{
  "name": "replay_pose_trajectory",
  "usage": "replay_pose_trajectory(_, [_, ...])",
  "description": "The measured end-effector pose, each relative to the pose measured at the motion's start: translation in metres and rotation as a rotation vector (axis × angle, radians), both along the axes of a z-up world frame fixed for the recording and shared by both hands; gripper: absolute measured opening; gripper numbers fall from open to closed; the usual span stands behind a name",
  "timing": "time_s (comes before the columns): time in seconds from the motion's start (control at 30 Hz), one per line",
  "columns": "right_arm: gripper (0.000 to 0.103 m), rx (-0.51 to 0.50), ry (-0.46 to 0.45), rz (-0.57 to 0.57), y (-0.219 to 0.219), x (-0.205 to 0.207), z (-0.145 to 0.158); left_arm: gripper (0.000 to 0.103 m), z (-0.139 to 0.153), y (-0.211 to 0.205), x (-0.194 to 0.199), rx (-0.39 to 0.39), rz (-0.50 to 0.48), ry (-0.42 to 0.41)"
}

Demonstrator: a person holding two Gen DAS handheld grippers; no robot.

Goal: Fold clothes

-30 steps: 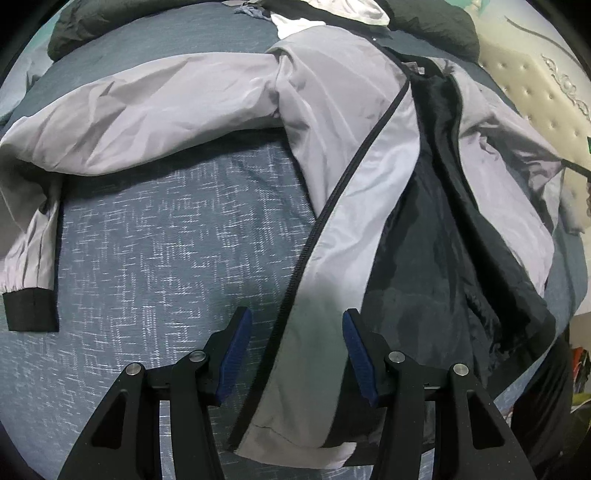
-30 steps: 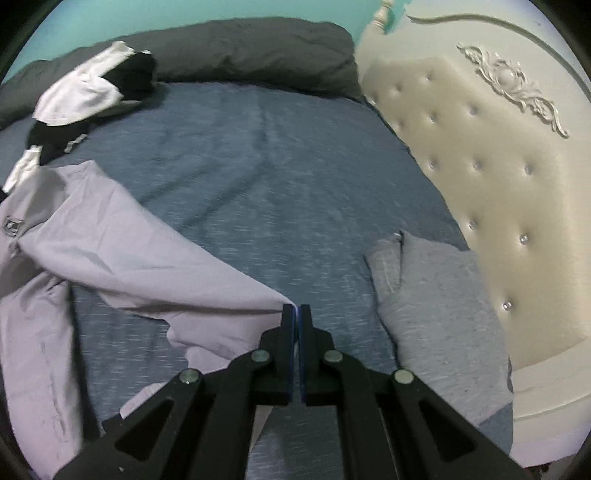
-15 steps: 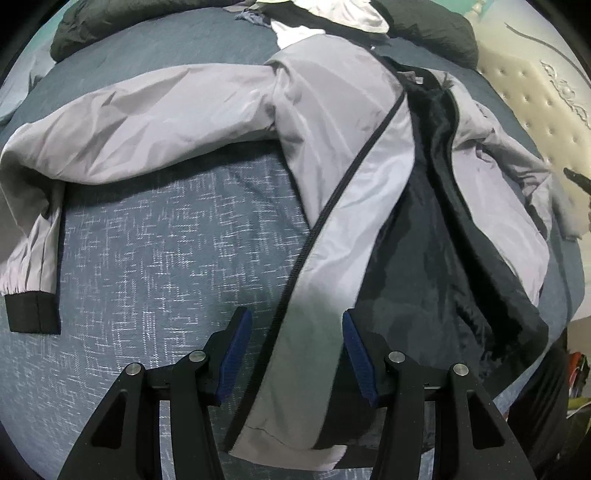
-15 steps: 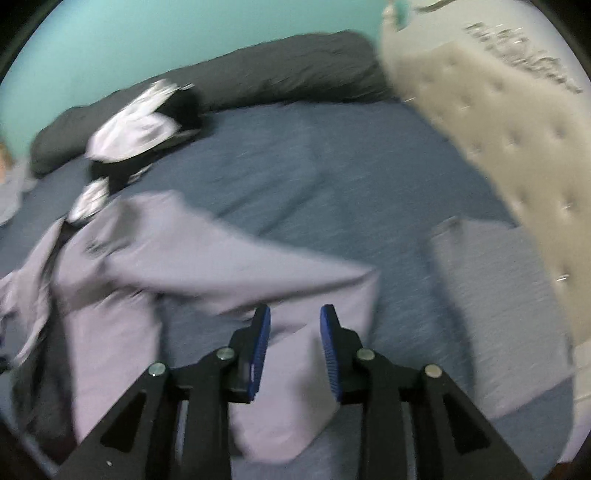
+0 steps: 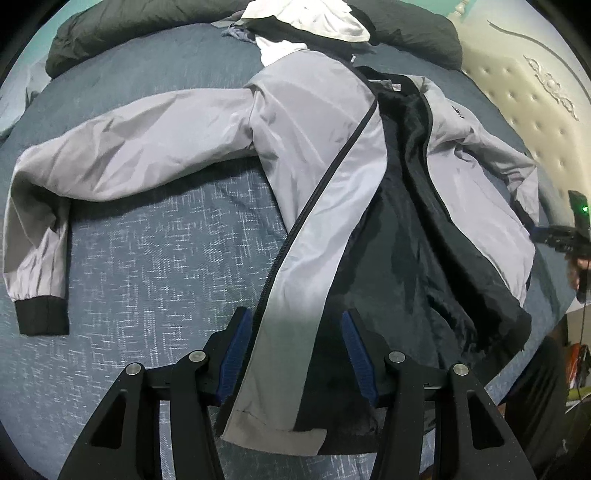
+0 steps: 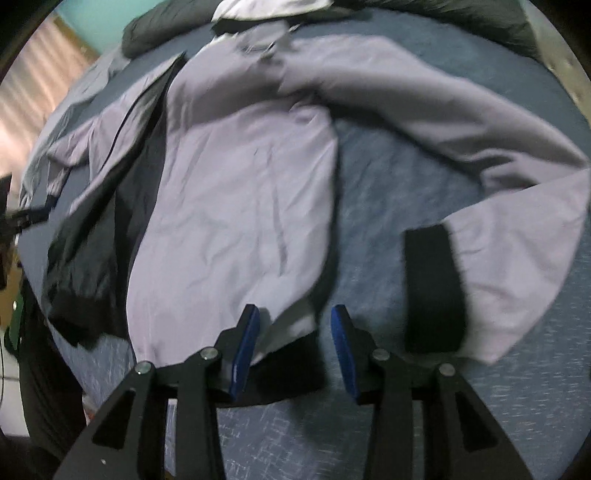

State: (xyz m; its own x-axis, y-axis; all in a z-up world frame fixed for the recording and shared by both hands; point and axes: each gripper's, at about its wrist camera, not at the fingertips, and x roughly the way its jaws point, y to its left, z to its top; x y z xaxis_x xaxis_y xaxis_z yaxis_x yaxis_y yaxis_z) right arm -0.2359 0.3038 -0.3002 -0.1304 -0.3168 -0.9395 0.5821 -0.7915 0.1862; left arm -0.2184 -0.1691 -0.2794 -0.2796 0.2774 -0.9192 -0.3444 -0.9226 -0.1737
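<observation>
A grey zip jacket with black lining lies open, front up, on the blue bed. Its left sleeve stretches out to a black cuff. My left gripper hovers open above the lower end of the left front panel, whose pads do not press the cloth. In the right wrist view the jacket is blurred. My right gripper points down over the black hem band at the jacket's lower right corner, with its jaws opening and nothing gripped. The right sleeve's black cuff lies just to its right.
A dark bolster and a heap of white and black clothes lie at the far side of the bed. A cream tufted headboard rises on the right. The bed's near edge runs close below both grippers.
The right gripper has opened, let go of the grey sleeve, and swung left and down over the jacket's lower right hem. The left gripper has risen a little, still open.
</observation>
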Motion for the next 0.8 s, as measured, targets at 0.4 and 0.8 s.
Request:
replay_pose_trajectory(0.4, [0.041, -0.047, -0.035, 0.014, -0.004, 0.008, -0.009, 0.055, -0.017, 0.005, 0.006, -0.02, -0.035, -0.034])
replay_pose_trajectory(0.8, [0.041, -0.032, -0.033, 0.024, -0.005, 0.008, -0.01, 0.061, -0.06, -0.018, 0.002, -0.002, 0.017, -0.109])
